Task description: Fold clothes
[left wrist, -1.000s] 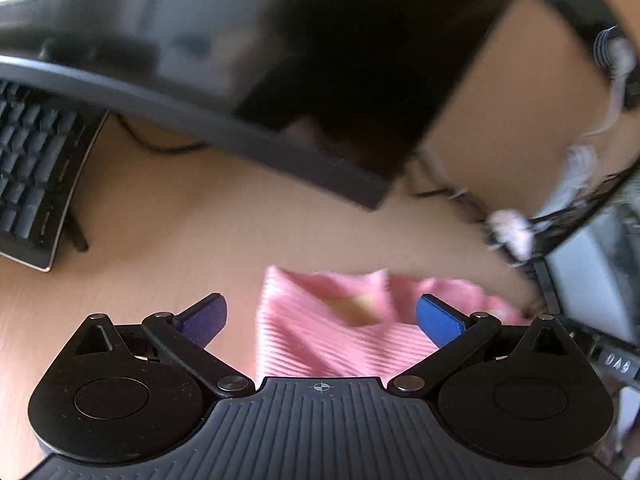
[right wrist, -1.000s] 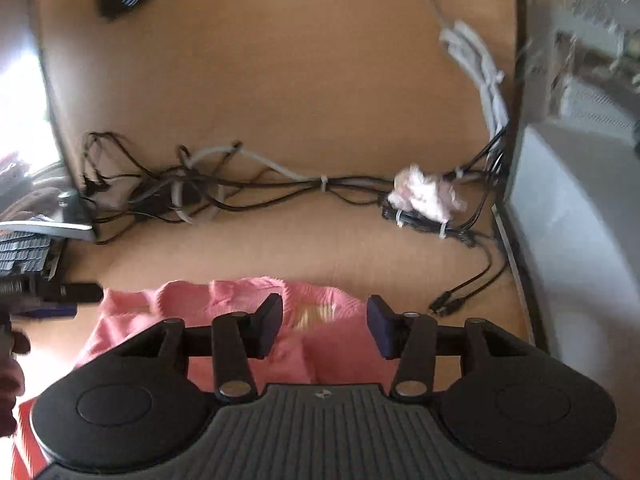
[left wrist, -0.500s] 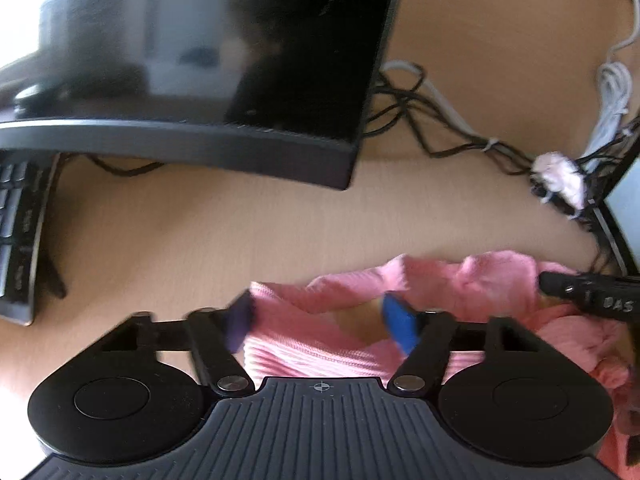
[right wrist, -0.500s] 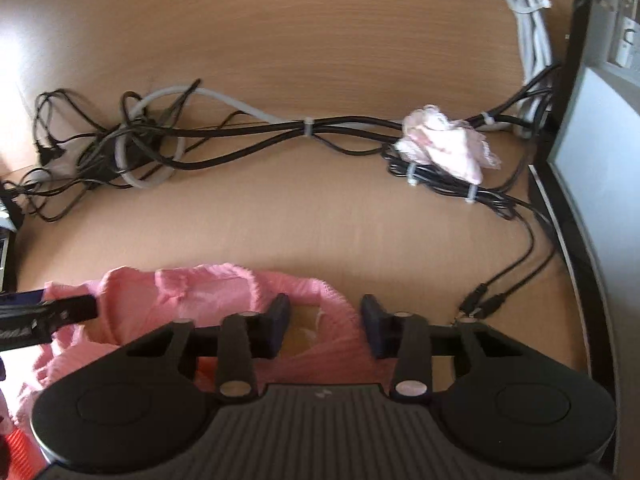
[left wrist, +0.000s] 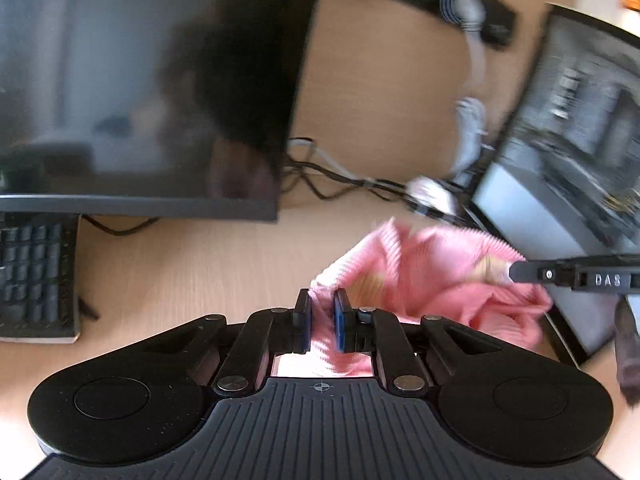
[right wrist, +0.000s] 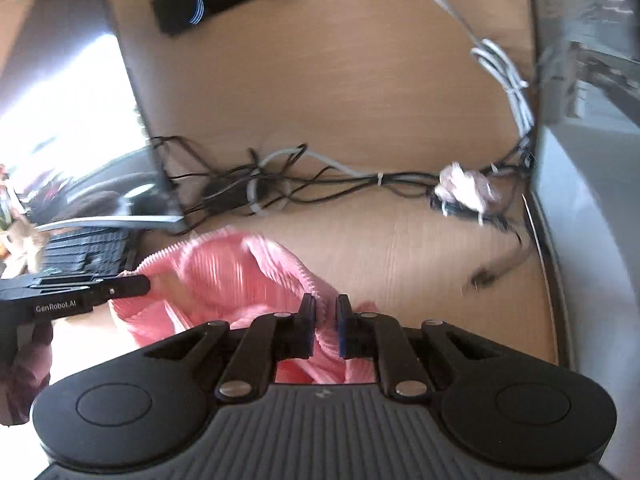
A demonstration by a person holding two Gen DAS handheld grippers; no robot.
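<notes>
**Both grippers pinch one pink garment above a desk**

At the lower centre of the left wrist view, my left gripper (left wrist: 322,322) is clamped on the ribbed edge of the pink garment (left wrist: 424,276), its blue pads pressed onto the cloth. In the right wrist view, my right gripper (right wrist: 325,326) pinches another edge of the same garment (right wrist: 240,276) at lower centre. I judge I hold two points so the cloth spreads between them, ready for a fold. The fabric sags, bunched, in mid frame over the wooden desk (left wrist: 200,264). Beyond it, a dark monitor (left wrist: 140,80) fills the upper left, a keyboard (left wrist: 36,276) sits at far left, and tangled cables (right wrist: 280,184) cross the desk behind.
</notes>
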